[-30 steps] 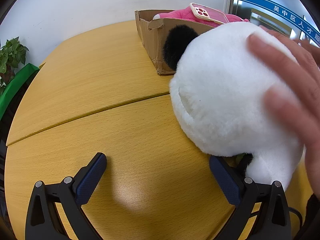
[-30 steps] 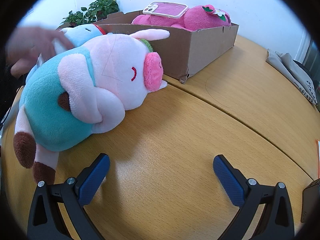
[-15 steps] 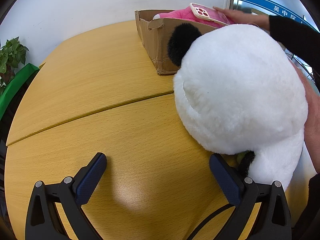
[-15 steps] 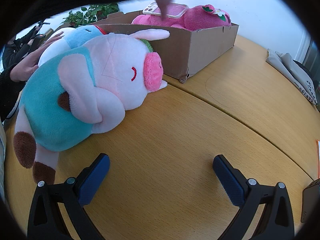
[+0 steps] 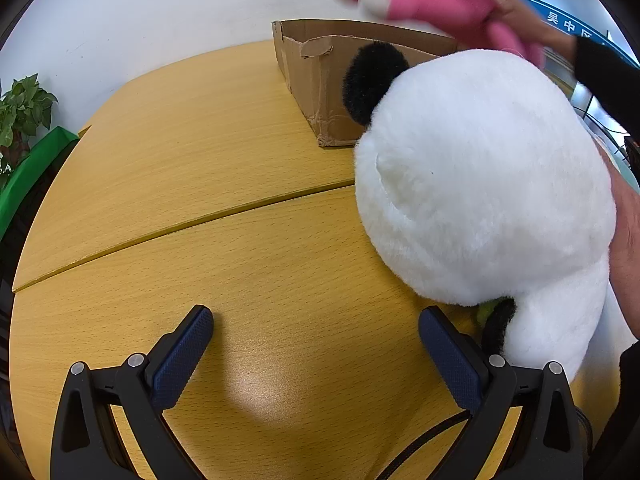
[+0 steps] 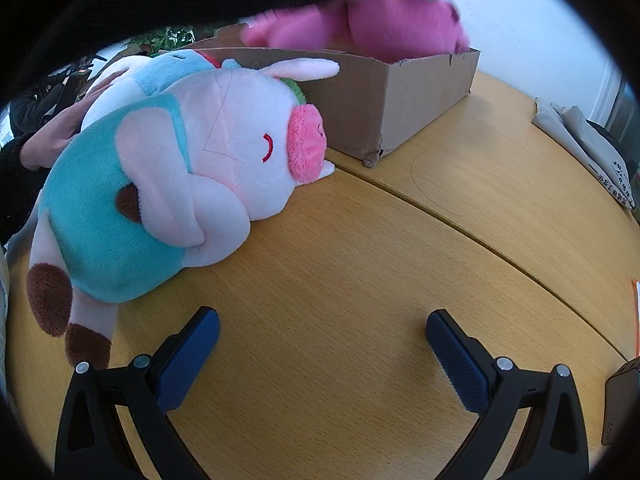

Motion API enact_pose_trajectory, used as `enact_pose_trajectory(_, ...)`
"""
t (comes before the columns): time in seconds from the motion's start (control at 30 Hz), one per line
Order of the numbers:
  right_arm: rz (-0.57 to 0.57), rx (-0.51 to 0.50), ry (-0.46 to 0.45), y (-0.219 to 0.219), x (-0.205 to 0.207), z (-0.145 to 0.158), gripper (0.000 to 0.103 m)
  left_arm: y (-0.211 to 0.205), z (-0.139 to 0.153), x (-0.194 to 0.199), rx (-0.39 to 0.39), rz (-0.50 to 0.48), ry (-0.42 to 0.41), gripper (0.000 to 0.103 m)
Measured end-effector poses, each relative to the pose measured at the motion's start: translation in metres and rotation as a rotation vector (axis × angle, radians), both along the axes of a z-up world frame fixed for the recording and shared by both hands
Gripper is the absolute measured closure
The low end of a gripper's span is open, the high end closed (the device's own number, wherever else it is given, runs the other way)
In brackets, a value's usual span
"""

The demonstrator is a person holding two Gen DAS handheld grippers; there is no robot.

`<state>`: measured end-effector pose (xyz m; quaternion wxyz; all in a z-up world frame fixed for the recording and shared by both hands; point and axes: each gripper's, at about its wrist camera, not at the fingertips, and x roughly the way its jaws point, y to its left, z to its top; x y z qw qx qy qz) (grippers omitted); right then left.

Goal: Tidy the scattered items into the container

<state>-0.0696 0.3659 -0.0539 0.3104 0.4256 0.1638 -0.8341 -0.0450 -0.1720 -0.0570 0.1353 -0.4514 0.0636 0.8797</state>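
Both the left gripper [image 5: 316, 344] and the right gripper [image 6: 322, 346] hover wide open and empty-handed over the wooden table [image 5: 192, 168]. A white panda plush [image 5: 480, 184] rests just ahead of the left gripper's right finger, and a pink pig plush [image 6: 172, 184] lies on its side beside the cardboard box [image 6: 384, 104]. A blurred pink plush toy [image 6: 384, 28] is held in a sleeved hand above the box.
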Motion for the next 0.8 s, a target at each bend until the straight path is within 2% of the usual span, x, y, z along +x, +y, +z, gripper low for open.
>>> enact_pose_trajectory(0.63, 0.0, -0.001, 0.001, 0.0, 0.001, -0.001, 0.0, 0.006, 0.003, 0.007, 0.0, 0.0, 0.0, 0.0)
enact_pose_trajectory(0.8, 0.0, -0.001, 0.002, 0.001, 0.004, 0.0, 0.0, 0.005, 0.004, -0.005, 0.0, 0.0, -0.001, 0.0)
